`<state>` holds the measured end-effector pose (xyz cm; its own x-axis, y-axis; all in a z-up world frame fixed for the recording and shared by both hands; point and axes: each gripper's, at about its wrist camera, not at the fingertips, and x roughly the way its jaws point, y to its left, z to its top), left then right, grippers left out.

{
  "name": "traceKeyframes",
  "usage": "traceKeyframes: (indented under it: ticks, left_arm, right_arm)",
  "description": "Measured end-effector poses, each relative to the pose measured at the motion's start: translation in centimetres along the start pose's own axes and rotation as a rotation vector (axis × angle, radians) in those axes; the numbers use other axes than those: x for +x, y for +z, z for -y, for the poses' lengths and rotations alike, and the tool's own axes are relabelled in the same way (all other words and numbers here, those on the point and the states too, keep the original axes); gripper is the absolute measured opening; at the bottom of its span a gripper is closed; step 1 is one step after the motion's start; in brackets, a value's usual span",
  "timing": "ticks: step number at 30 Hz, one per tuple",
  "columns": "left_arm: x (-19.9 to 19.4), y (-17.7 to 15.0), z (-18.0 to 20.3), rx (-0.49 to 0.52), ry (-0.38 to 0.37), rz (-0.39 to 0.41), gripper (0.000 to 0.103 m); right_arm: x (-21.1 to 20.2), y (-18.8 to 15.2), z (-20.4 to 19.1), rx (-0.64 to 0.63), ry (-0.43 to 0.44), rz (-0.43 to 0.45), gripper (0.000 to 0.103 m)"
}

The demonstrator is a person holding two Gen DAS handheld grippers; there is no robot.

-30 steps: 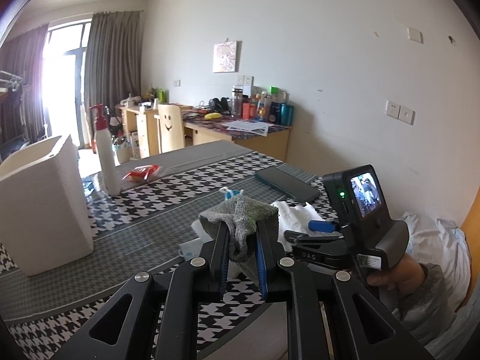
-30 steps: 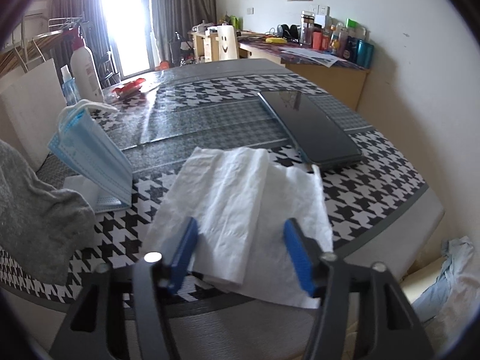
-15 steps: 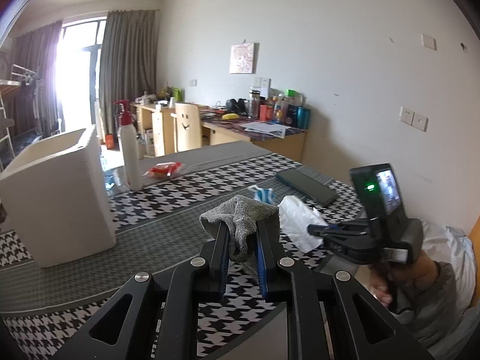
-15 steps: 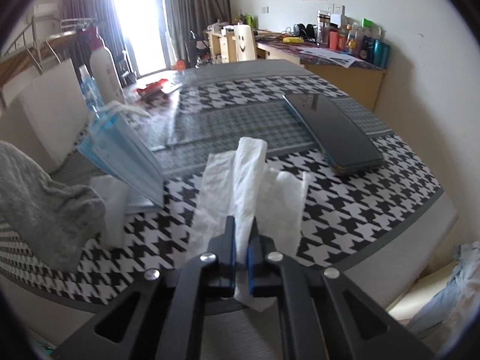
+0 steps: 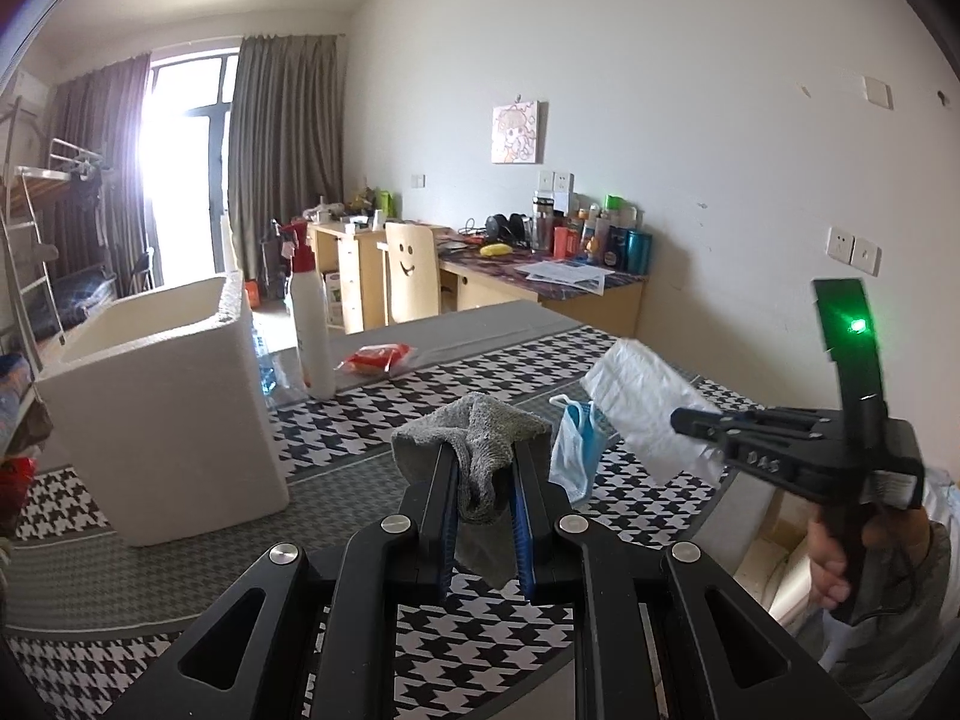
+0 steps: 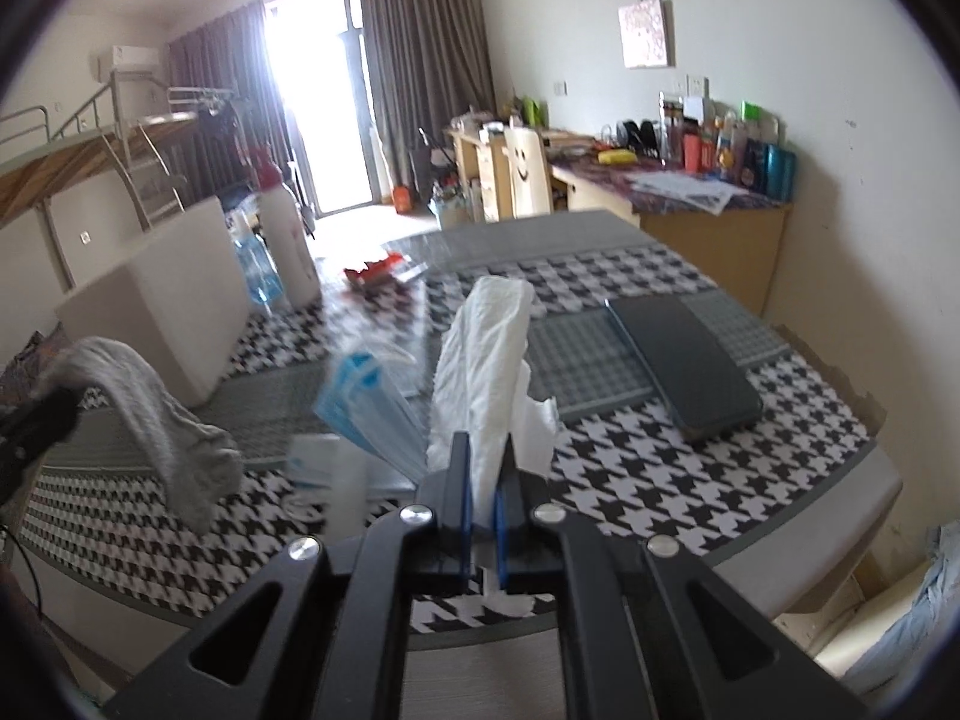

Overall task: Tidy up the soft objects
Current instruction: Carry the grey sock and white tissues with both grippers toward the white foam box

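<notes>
Above the houndstooth-covered surface (image 5: 336, 420), both grippers carry something soft. The left gripper (image 5: 483, 474) has its fingers (image 5: 441, 480) pinched nearly together on a grey sock (image 5: 480, 450), which bunches over the tips and hangs down between them, clear of the cloth. The right gripper (image 6: 480, 480) has its fingers (image 6: 459, 480) fully closed on a white tissue (image 6: 486, 354); the sheet stands up crumpled above the tips, and from the left wrist view it is lifted off the surface, with a hand (image 5: 840, 564) gripping the handle at the right edge.

A blue face mask (image 6: 369, 408) is not held by either gripper. It sits between the sock and the tissue, just beside the right fingers, and I cannot tell whether it rests fully on the surface or is propped on something pale beneath it. A white box (image 5: 162, 414) with an open top stands at the left end of the surface, well apart from both loads, and looks like the likely place for them, though that is a guess. Nothing soft is visible inside it from these angles.

By my reading the task is early: two items are picked up but none is put away, and the mask remains to be collected. A dark flat case (image 6: 684, 360), a white pump bottle (image 5: 312, 324) and a red packet (image 5: 378, 357) also lie on the surface and seem not to belong to the job.
</notes>
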<state>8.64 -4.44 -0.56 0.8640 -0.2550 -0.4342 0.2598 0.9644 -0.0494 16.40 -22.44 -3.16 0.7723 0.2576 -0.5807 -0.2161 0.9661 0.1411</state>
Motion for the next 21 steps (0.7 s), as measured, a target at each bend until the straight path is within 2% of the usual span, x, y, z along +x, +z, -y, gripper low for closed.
traceKeyframes:
  ticks: [12,21]
  left_arm:
    - [-0.8,0.5,-0.7,0.006,0.044,0.022,0.017]
    - [-1.0,1.4,-0.9,0.019,0.079,0.041,0.017]
  right_arm:
    - [-3.1,1.6,-2.3,-0.034,0.082,0.107,0.008]
    - [-3.8,2.6,-3.5,-0.056,0.124,0.159,0.008]
